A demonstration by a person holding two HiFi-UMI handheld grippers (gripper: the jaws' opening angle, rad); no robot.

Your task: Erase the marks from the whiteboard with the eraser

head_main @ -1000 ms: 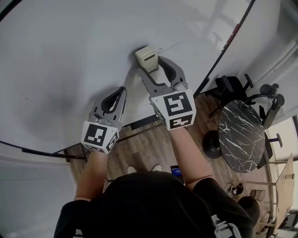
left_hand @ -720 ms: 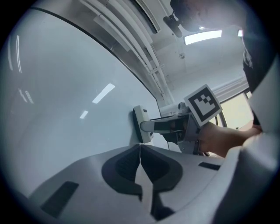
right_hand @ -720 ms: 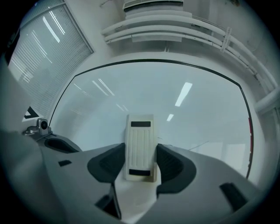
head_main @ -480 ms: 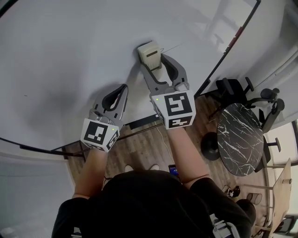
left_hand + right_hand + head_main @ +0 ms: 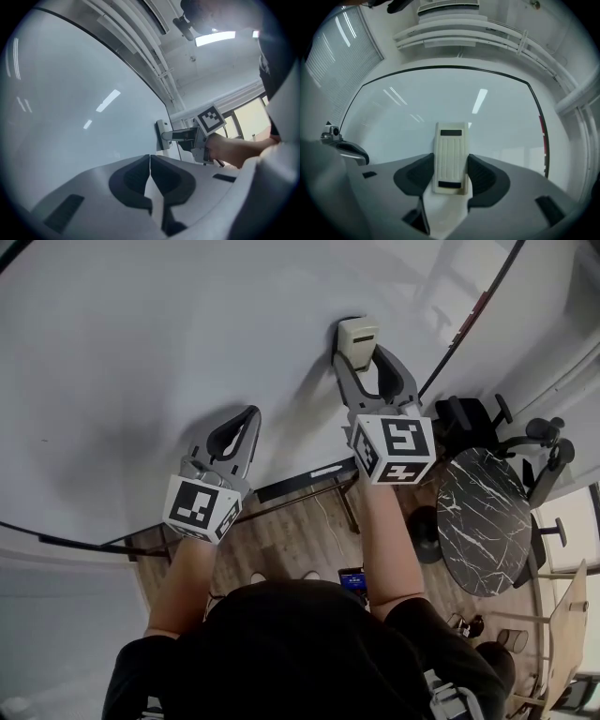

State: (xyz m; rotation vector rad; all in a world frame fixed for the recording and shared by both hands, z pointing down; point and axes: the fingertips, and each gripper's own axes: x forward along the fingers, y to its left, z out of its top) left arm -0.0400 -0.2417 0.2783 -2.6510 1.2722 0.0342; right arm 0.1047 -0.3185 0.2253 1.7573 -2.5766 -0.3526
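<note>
At about one o'clock in the head view, the eraser (image 5: 358,338) sits flat against the whiteboard (image 5: 169,324), pinched by its long sides in my right gripper (image 5: 361,358). The right gripper view shows both pads clamped on the lower half of the ribbed cream body, leaving the top half proud. I judge it light and rigid in the shell, with a soft wiping face underneath. Gripping across the narrow width suits it, though a hard plastic shell could twist in the pads if I lean unevenly.

My left gripper (image 5: 249,416) hangs at eight o'clock from the eraser, well apart from it. Its jaws are pressed together on nothing, and its tips are close to the board.

The board's black frame (image 5: 466,322) runs close by at three o'clock of the eraser, so there is little room that way. From nine round to twelve o'clock the white surface lies wide open. I can make out no marks near the eraser.
</note>
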